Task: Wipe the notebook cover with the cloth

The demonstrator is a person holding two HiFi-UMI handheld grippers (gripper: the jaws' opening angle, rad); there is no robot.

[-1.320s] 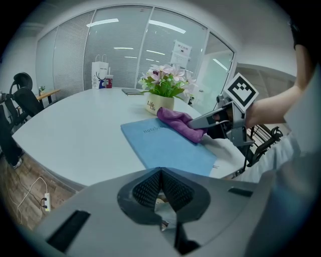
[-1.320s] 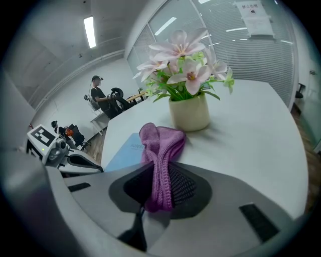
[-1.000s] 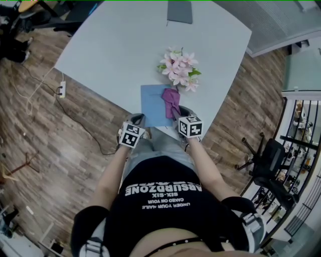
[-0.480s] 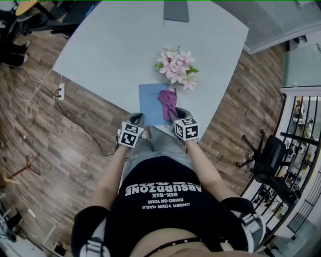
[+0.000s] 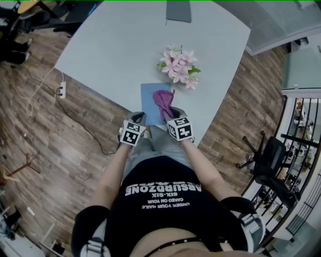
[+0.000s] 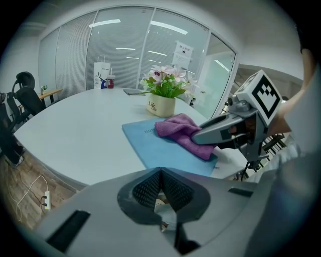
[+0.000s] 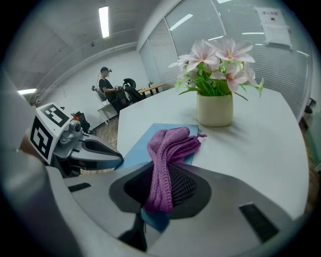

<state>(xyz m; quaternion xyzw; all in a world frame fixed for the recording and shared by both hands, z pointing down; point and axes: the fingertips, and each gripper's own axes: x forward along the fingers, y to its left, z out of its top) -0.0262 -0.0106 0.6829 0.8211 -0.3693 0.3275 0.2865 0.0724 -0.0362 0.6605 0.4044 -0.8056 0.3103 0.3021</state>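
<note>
A blue notebook (image 5: 151, 103) lies flat near the table's front edge, also seen in the left gripper view (image 6: 150, 145) and the right gripper view (image 7: 138, 148). A purple cloth (image 5: 163, 99) rests on its right half. My right gripper (image 5: 173, 116) is shut on the near end of the cloth (image 7: 168, 155), which trails forward over the notebook. My left gripper (image 5: 138, 119) hovers at the table's edge left of the notebook, jaws together with nothing between them (image 6: 161, 188).
A white pot of pink flowers (image 5: 179, 68) stands just behind the notebook. A dark flat device (image 5: 179, 11) lies at the table's far edge. A power strip (image 5: 61, 90) and cable lie on the wood floor at left. A black office chair (image 5: 268, 160) stands at right.
My right gripper has shifted left and forward over the notebook, dragging the cloth with it; the cloth now lies more bunched near the notebook's middle. The left gripper has hardly moved.
</note>
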